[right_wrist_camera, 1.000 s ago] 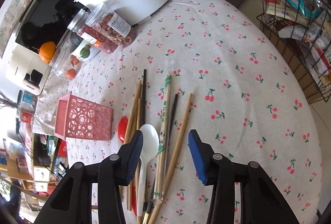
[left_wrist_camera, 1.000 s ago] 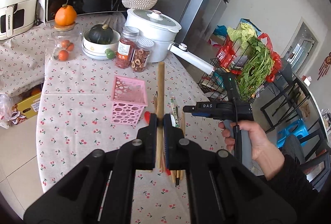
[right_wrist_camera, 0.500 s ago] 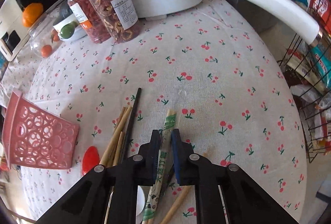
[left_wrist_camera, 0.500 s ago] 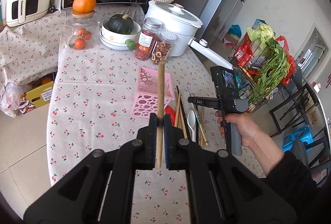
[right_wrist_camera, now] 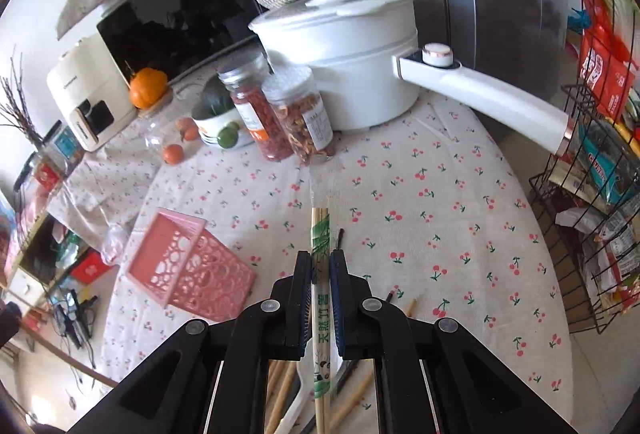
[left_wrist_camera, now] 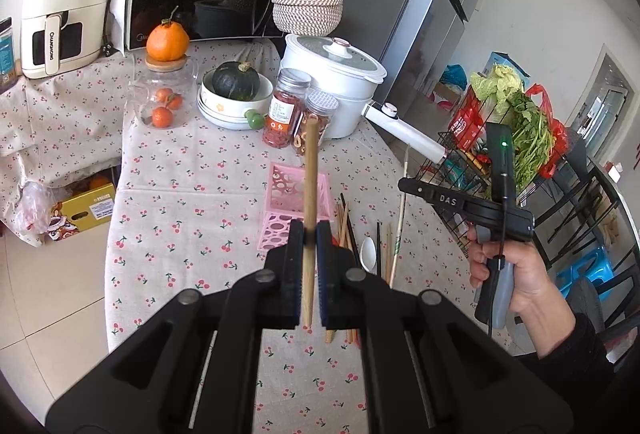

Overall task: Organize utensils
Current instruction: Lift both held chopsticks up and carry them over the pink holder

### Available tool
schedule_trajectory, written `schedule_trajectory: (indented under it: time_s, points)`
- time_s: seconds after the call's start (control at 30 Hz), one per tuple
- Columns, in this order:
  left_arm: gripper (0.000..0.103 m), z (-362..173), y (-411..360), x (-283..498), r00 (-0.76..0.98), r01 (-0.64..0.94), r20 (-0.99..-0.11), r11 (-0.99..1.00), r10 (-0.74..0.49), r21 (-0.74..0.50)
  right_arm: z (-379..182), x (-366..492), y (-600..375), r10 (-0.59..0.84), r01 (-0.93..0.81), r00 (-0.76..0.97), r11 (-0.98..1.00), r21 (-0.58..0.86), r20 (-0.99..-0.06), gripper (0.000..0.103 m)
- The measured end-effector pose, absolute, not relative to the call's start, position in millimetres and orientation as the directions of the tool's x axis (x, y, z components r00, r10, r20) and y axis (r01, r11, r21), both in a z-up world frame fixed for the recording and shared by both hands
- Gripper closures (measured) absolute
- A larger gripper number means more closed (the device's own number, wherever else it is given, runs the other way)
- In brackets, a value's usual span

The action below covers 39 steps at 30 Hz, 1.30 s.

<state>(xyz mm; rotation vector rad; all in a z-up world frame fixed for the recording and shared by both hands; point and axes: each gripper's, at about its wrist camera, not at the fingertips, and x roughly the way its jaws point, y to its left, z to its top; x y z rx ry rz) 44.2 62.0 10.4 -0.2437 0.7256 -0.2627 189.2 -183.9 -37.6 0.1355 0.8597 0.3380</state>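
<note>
The left claw (left_wrist_camera: 307,246) grips a wooden chopstick (left_wrist_camera: 310,193) above the pink basket (left_wrist_camera: 280,189), the right claw (right_wrist_camera: 320,274) clamps wrapped chopsticks (right_wrist_camera: 321,254) above the table; each should probably drop in end-first.

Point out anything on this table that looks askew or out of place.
The pink basket sits tipped at an angle rather than square on the tablecloth. Loose chopsticks and a white spoon lie scattered beside it, not inside it. Nothing looks spilled or damaged.
</note>
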Motion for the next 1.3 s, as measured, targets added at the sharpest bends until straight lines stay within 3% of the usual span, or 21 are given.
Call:
schedule_trajectory:
  time_s: [0.2, 0.4, 0.5, 0.83, 1.3]
  points:
    - [0.096, 37.2, 64.6, 36.7, 0.803, 0.158, -0.518, 0.942, -0.296, -0.295, 13.6, 150.6, -183.7, 0.413, -0.316, 0.705, 0.911, 0.266, -0.577, 0.094]
    - [0.096, 63.2, 66.0, 34.3, 0.914, 0.161, -0.323, 0.952, -0.243, -0.259, 46.3, 132.7, -184.3, 0.455, -0.350, 0.764, 0.888, 0.298, -0.457, 0.094]
    - [0.096, 66.8, 58.8, 40.6, 0.953, 0.145, -0.241, 0.974, -0.186, -0.176, 56.6, 129.0, -185.1, 0.466, -0.362, 0.785, 0.879, 0.309, -0.407, 0.094]
    - [0.096, 23.6, 40.6, 87.2, 0.960, 0.147, -0.223, 0.983, -0.169, -0.113, 58.5, 133.0, -173.5, 0.476, -0.372, 0.810, 0.869, 0.327, -0.342, 0.094]
    - [0.096, 26.1, 39.5, 104.5, 0.971, 0.128, -0.188, 0.985, -0.148, -0.114, 54.4, 139.5, -143.1, 0.479, -0.399, 0.829, 0.868, 0.295, -0.287, 0.094]
